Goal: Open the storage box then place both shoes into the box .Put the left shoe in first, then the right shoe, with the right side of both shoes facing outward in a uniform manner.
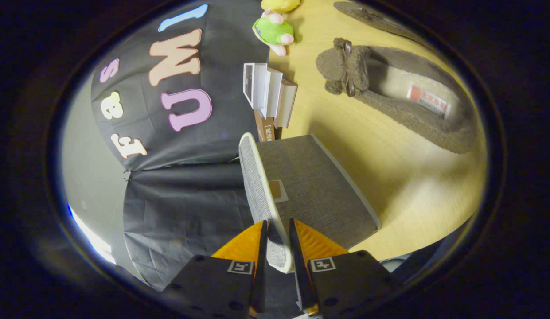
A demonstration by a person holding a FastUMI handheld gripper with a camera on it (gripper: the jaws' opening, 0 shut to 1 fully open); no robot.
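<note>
Gripper: the two-finger gripper (278, 241) is clenched on the pale-trimmed edge of the grey woven-fabric storage box lid (260, 190), one finger on each side of that edge, both seeming to press against it.
Lid: it is lifted clear of the box and is seen edge-on, running forward from between the fingers.
Storage box: the grey woven-fabric box (317, 190) with light trim stands on the light wooden table (416, 190), just ahead of the fingers and beside the lid.
Slipper: a brown fuzzy slipper (403, 97) with a small bow on the toe and a cream lining lies on the table beyond the box, well apart from it.
Second shoe: part of another dark shoe (368, 15) shows farther off, past the slipper.
Books: a few white and brown books (270, 95) stand at the table's edge beyond the box.
Toys: a green and pink plush toy (275, 32) and a yellow plush toy (281, 4) sit beyond the books.
</note>
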